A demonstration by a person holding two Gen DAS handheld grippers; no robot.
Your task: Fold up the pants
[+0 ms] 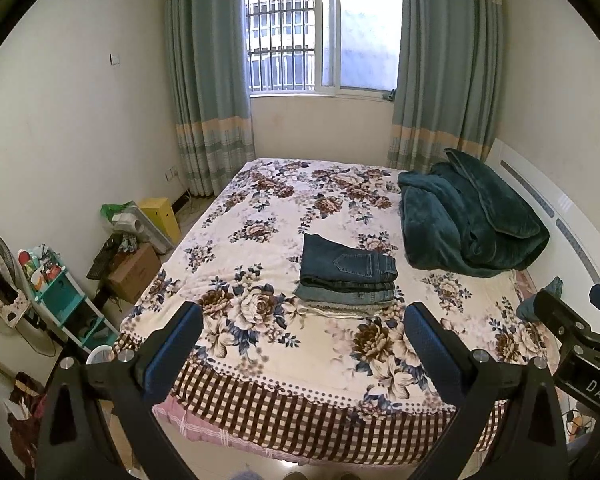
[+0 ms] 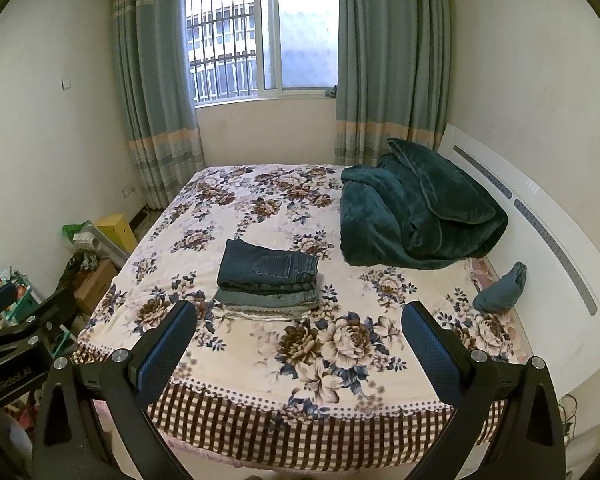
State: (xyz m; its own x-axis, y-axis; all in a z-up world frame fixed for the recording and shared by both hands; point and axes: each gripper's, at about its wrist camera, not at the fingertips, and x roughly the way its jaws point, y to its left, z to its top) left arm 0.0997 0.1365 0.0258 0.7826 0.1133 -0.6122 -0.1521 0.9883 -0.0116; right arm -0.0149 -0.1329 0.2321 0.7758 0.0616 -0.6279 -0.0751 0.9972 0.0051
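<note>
A stack of folded pants (image 1: pixel 346 276) lies in the middle of the floral bed cover (image 1: pixel 260 216), dark blue jeans on top, lighter ones beneath. It also shows in the right wrist view (image 2: pixel 268 280). My left gripper (image 1: pixel 304 320) is open and empty, held over the bed's near edge, well short of the stack. My right gripper (image 2: pixel 300 318) is open and empty, also near the front edge. The right gripper also shows at the right edge of the left wrist view (image 1: pixel 572 316).
A bunched dark green blanket (image 2: pixel 416 212) lies at the bed's back right by the white headboard (image 2: pixel 540 224). A small blue cloth (image 2: pixel 500 290) lies near the headboard. Boxes (image 1: pixel 134 272) and a teal shelf (image 1: pixel 60 292) stand on the floor left of the bed.
</note>
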